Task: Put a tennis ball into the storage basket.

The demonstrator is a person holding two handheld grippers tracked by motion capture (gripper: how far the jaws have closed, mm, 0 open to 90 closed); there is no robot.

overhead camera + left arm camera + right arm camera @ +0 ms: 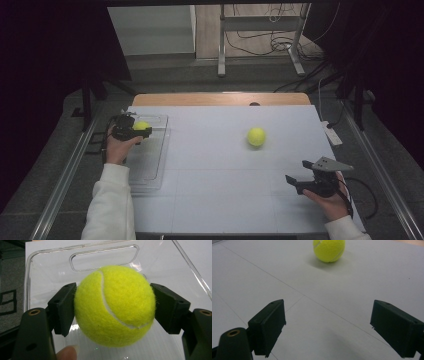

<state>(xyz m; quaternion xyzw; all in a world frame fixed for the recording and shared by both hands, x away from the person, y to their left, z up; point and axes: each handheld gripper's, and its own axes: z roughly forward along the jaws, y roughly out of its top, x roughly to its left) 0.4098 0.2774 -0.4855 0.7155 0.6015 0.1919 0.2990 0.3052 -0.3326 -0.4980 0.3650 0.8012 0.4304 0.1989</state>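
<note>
At the left of the desk (220, 165), a clear plastic tray (155, 165) with a moulded handle slot lies flat on the pale grey surface. Above its far end the left hand-held gripper (137, 131) clamps 1 fuzzy yellow-green tennis ball (113, 306), a white curved seam running across the felt; both black block pads press its sides. Whether the ball rests on the tray floor or hangs just over it is hard to judge. A second tennis ball (256, 136) sits alone on the bare desk, right of centre and well apart from the tray. Nearer the right front corner, the right hand-held gripper (300, 176) hovers with its 2 matte black jaws spread wide, nothing between them, pointing toward that ball.
</note>
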